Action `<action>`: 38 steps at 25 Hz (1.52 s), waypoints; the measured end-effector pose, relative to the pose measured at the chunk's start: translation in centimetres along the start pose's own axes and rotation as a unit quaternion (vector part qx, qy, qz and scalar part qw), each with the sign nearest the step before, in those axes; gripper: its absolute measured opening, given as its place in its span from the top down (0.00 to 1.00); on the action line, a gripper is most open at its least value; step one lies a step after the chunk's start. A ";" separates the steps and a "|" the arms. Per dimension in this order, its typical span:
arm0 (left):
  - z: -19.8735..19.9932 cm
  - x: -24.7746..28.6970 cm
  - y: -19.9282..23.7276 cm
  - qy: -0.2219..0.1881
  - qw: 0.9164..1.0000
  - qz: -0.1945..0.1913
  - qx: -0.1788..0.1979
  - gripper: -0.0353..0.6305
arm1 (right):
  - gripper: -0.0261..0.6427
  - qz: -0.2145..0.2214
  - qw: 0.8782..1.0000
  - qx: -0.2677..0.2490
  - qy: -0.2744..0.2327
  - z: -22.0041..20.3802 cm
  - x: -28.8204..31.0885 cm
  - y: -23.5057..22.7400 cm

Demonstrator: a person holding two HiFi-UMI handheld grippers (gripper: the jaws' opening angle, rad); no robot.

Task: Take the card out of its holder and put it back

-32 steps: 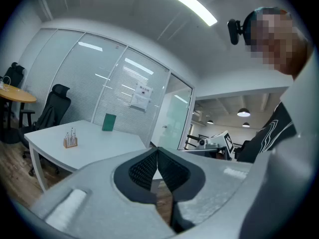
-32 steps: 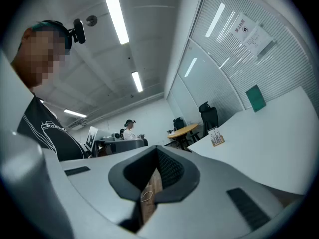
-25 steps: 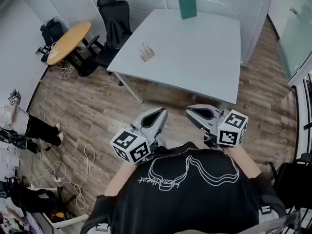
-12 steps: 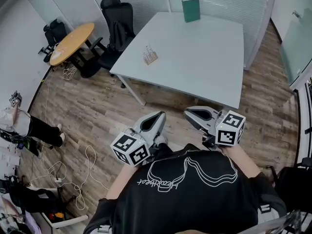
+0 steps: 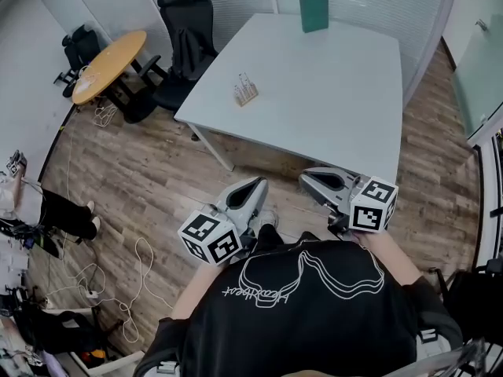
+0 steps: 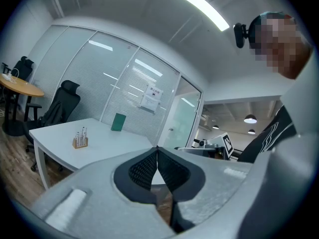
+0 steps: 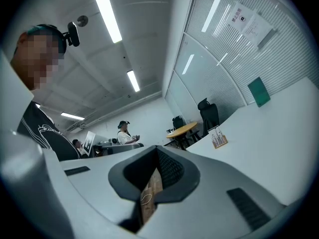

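A small wooden holder (image 5: 245, 93) with thin upright cards stands near the left edge of the white table (image 5: 330, 93); it is small in the left gripper view (image 6: 79, 141) and the right gripper view (image 7: 218, 140). Both grippers are held close to my body over the wooden floor, well short of the table. My left gripper (image 5: 258, 183) is shut with nothing in it, its pads meeting at the tip (image 6: 157, 147). My right gripper (image 5: 302, 177) is also shut and empty (image 7: 157, 148).
A green book-like object (image 5: 313, 11) stands upright at the table's far edge. A black office chair (image 5: 185, 22) and a round wooden table (image 5: 110, 65) are at the far left. Cables (image 5: 134, 265) lie on the floor; a person (image 5: 55, 210) is at the left.
The table and holder have shifted slightly nearer and to the right in the head view. Both grippers stay shut in front of my body.
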State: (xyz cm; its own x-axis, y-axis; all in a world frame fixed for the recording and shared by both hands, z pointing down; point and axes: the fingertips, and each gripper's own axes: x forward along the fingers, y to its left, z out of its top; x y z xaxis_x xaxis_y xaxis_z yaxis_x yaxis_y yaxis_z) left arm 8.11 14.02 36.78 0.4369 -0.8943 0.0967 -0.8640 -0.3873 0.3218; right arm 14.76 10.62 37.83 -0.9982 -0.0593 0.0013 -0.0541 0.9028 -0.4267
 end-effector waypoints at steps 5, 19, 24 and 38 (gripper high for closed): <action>2.3 1.6 4.8 0.001 1.000 -0.009 0.002 0.93 | 0.95 -0.017 1.000 0.003 -0.008 2.1 3.8 -3.0; 7.4 6.0 16.5 0.013 0.999 -0.032 -0.005 0.93 | 0.95 -0.043 0.999 0.020 -0.007 5.9 13.8 -10.3; 7.7 6.9 20.0 0.019 0.999 -0.031 -0.010 0.93 | 0.95 -0.058 0.998 0.030 0.000 5.9 16.0 -12.5; 8.2 10.8 30.0 0.047 0.998 -0.034 -0.031 0.92 | 0.95 -0.083 0.994 0.066 0.004 6.4 22.6 -19.4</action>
State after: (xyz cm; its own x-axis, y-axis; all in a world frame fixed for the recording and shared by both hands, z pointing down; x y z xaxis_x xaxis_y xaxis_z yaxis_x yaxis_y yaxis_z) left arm -15.13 -9.13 39.71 0.5185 -0.8399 0.1604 -0.8153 -0.4291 0.3888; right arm -6.61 -10.96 40.39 -0.9760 -0.1988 0.0890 -0.2152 0.8171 -0.5349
